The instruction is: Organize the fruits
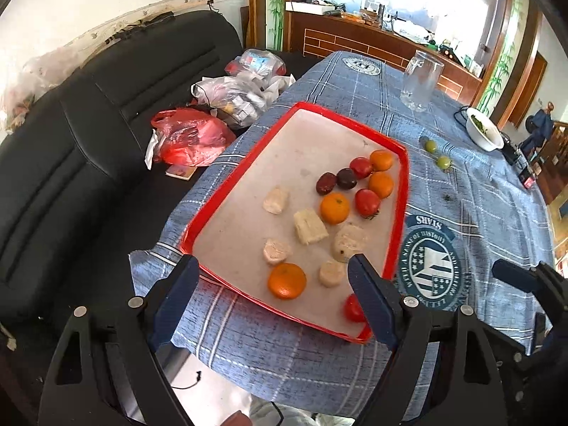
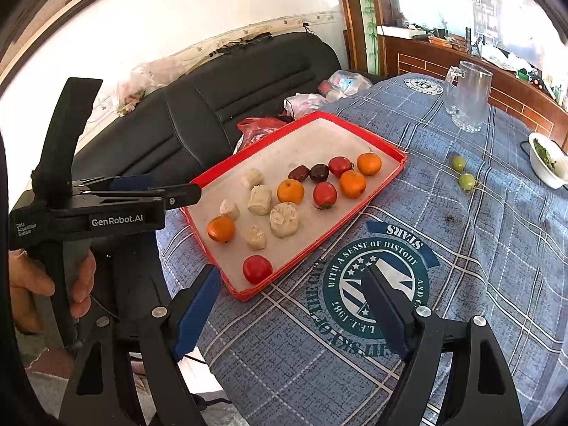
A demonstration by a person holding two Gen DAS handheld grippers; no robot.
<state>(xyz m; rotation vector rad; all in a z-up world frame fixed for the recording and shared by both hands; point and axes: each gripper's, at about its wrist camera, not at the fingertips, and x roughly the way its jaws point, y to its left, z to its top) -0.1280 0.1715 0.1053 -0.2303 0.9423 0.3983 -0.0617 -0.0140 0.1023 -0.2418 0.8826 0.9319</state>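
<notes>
Both jaws apart, empty | fruit on tray (image 1: 399, 245), two grapes (image 2: 461, 172) loose on counter (image 2: 497, 248) | left gripper (image 1: 273, 291) over tray's near end, nearest orange (image 1: 287, 280) (right gripper (image 2: 291, 301) beside tray, nearer grapes).

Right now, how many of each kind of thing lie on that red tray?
Oranges: 4
Red tomatoes: 3
Dark red fruits: 2
Pale peeled chunks: 5
Total on the red tray: 14
Two green grapes lie off it, on the cloth.
</notes>
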